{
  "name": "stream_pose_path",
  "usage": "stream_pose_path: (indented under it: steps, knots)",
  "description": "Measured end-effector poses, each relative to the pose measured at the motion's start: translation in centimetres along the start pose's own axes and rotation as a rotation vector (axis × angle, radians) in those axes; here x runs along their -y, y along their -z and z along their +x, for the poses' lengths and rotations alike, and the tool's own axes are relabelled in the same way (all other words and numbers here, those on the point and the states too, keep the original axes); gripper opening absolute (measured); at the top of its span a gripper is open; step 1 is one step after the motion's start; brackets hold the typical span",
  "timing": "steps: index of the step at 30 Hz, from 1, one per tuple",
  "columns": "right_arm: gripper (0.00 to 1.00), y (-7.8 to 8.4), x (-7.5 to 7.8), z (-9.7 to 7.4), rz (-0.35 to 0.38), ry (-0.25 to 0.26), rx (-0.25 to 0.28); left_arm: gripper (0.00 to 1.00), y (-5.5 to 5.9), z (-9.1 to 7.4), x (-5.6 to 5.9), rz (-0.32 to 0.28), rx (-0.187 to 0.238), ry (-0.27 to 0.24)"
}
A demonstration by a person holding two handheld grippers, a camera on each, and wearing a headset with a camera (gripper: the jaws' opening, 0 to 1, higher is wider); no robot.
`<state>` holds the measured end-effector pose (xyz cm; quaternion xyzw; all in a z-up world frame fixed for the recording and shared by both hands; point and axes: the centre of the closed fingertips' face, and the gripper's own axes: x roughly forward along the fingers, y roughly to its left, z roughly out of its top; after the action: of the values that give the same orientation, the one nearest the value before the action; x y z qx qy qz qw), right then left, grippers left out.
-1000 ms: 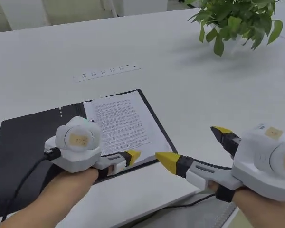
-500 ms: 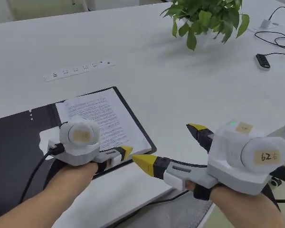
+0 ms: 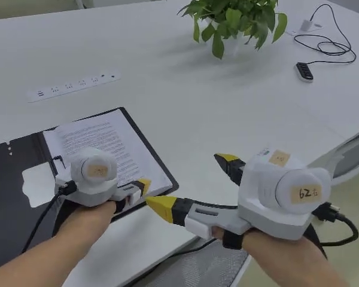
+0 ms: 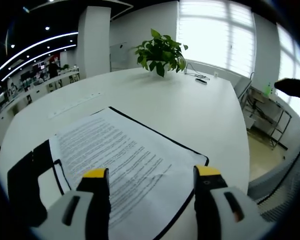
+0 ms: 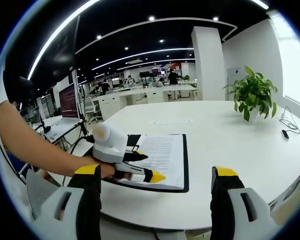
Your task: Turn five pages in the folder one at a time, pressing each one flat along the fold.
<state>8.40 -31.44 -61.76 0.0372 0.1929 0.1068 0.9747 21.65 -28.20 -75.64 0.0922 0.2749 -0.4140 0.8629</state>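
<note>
Folder (image 3: 12, 161) is lying open on white table (image 3: 227, 107) by the near-left edge, w/ printed page (image 3: 102, 146) showing on its R half. L gripper (image 4: 151, 173) is hovering over the page's near R corner, jaws spread wide, gripping nothing; can't tell if it's touching paper. R gripper (image 3: 194, 182) is sitting just R of folder over table edge, jaws gaping wide, empty. Plant (image 3: 233, 18) & power strip (image 3: 72, 86) are sitting farther back.
</note>
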Motion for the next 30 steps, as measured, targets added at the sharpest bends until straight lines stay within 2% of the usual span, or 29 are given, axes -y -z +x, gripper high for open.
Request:
stream_pose_path:
  steps: [2, 5, 7, 10, 16, 24, 30]
  knots:
    - [0.91, 0.0, 0.1, 0.1, 0.001, 0.006, -0.002, 0.66, 0.3, 0.4, 0.0, 0.001, -0.007, -0.006]
    - [0.91, 0.0, 0.2, 0.1, 0.004, 0.012, -0.003, 0.63, 0.9, 1.0, -0.5, 0.006, -0.025, -0.034]
    - [0.9, 0.0, 0.2, 0.1, 0.002, 0.017, -0.005, 0.61, 1.3, 1.2, -0.5, -0.022, -0.03, -0.034]
    - [0.9, 0.1, 0.2, 0.2, 0.004, 0.021, -0.01, 0.57, 1.8, 1.3, -0.7, 0.03, -0.035, -0.062]
    - [0.9, 0.3, 0.2, 0.4, 0.003, 0.024, -0.02, 0.49, 1.9, 1.3, -0.4, 0.035, 0.008, -0.065]
    - [0.9, 0.5, 0.0, 0.6, 0.002, 0.026, -0.033, 0.43, 2.1, 1.1, -0.2, 0.038, 0.099, -0.043]
    - [0.89, 0.8, 0.3, 0.9, 0.006, 0.03, -0.046, 0.37, 2.1, 1.1, 0.1, 0.039, 0.134, -0.034]
